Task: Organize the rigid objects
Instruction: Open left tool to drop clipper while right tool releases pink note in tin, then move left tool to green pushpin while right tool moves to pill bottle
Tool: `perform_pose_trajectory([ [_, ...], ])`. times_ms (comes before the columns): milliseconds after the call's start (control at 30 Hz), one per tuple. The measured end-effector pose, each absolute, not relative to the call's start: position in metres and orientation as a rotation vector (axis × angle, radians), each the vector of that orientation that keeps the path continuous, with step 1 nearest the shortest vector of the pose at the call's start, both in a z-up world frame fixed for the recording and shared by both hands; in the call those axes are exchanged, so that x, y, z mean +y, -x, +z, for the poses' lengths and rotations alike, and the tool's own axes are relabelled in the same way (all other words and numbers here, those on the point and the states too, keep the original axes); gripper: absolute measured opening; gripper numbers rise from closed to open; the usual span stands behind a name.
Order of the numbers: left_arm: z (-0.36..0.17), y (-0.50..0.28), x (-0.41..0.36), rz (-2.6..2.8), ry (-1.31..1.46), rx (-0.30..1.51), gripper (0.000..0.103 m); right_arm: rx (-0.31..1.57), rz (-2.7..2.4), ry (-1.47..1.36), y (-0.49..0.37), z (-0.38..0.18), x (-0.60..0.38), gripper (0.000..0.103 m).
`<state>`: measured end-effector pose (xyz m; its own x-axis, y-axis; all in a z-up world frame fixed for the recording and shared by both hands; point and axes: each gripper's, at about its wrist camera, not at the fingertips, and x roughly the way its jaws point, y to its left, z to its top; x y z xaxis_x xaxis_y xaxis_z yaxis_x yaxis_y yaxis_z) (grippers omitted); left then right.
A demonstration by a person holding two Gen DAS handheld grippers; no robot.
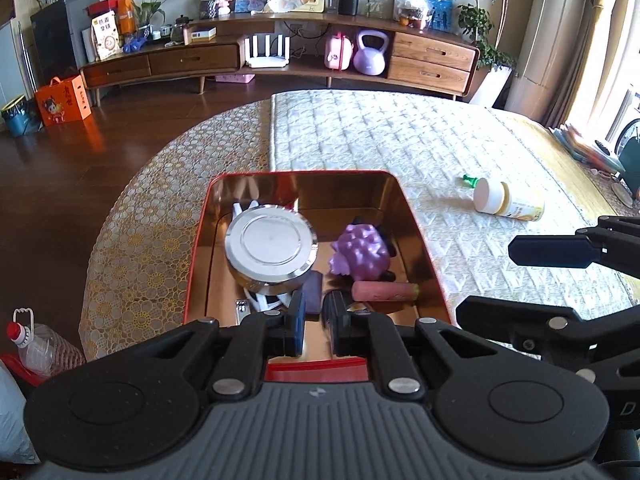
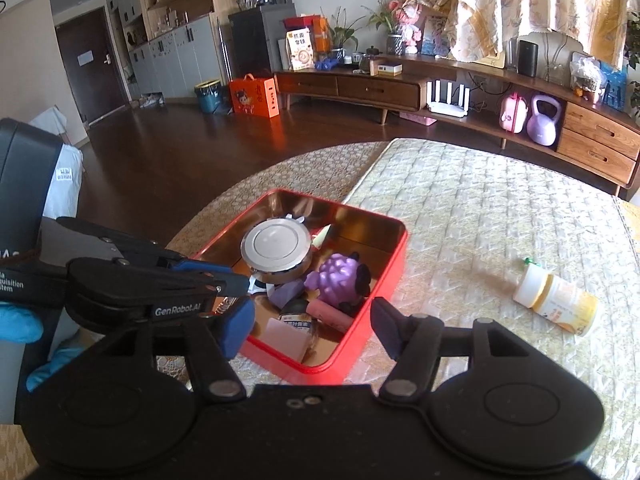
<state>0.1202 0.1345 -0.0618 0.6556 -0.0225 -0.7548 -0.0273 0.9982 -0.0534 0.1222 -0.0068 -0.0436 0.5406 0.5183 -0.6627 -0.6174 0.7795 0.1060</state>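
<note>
Inside red tin (image 1: 420, 236): round metal case (image 1: 270, 244), purple toy (image 1: 360, 252)

The tin (image 1: 312, 178) sits on the table (image 1: 152, 264). In it, the round metal lid (image 1: 270, 240) lies at nine o'clock of the toy (image 1: 360, 250). The bottle (image 1: 508, 200) lies at two o'clock, well apart.

Red tin (image 2: 360, 332) nearly full, one bottle (image 2: 558, 305) left out

We see a round steel tin (image 2: 276, 250), purple toy (image 2: 340, 278) and pink stick (image 2: 332, 314) inside; the white-capped bottle lies sideways, well apart.
</note>
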Motion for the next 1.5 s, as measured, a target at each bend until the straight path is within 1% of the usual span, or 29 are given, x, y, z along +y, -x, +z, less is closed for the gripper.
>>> perform_pose_trajectory([
  [100, -0.056, -0.119, 0.126, -0.003, 0.059, 0.841, 0.015, 0.72, 0.673, 0.133, -0.12, -0.039, -0.016, 0.065],
  [167, -0.053, -0.118, 0.119, -0.006, 0.055, 0.832, 0.02, 0.709, 0.675, 0.127, -0.118, -0.036, -0.023, 0.065],
  [200, -0.051, -0.118, 0.116, -0.009, 0.055, 0.829, 0.026, 0.701, 0.673, 0.124, -0.117, -0.035, -0.027, 0.065],
  [233, -0.05, -0.118, 0.113, -0.011, 0.054, 0.824, 0.032, 0.694, 0.672, 0.123, -0.116, -0.034, -0.03, 0.068],
  [267, -0.049, -0.117, 0.11, -0.014, 0.05, 0.818, 0.034, 0.685, 0.671, 0.122, -0.114, -0.032, -0.033, 0.07],
  [333, -0.046, -0.116, 0.103, -0.013, 0.038, 0.807, 0.053, 0.666, 0.67, 0.128, -0.11, -0.03, -0.04, 0.071],
  [400, -0.043, -0.115, 0.096, -0.007, 0.025, 0.788, 0.062, 0.651, 0.658, 0.134, -0.107, -0.029, -0.047, 0.071],
  [433, -0.041, -0.115, 0.092, -0.009, 0.021, 0.783, 0.065, 0.647, 0.655, 0.13, -0.107, -0.028, -0.052, 0.071],
  [500, -0.039, -0.118, 0.086, -0.016, 0.021, 0.78, 0.068, 0.644, 0.65, 0.116, -0.108, -0.026, -0.061, 0.074],
  [600, -0.037, -0.122, 0.077, -0.026, 0.019, 0.778, 0.074, 0.634, 0.639, 0.105, -0.11, -0.025, -0.074, 0.079],
  [800, -0.034, -0.135, 0.058, -0.037, 0.013, 0.765, 0.082, 0.611, 0.627, 0.088, -0.117, -0.027, -0.103, 0.097],
  [833, -0.034, -0.137, 0.055, -0.034, 0.013, 0.756, 0.083, 0.604, 0.63, 0.085, -0.118, -0.028, -0.108, 0.103],
  [933, -0.035, -0.145, 0.046, -0.032, 0.011, 0.741, 0.084, 0.59, 0.629, 0.076, -0.122, -0.03, -0.123, 0.103],
  [1133, -0.044, -0.172, 0.031, -0.035, 0.023, 0.771, 0.084, 0.614, 0.576, 0.087, -0.141, -0.042, -0.149, 0.103],
  [1500, -0.048, -0.236, -0.009, -0.046, -0.043, 0.809, 0.084, 0.656, 0.555, 0.19, -0.193, -0.068, -0.174, 0.103],
])
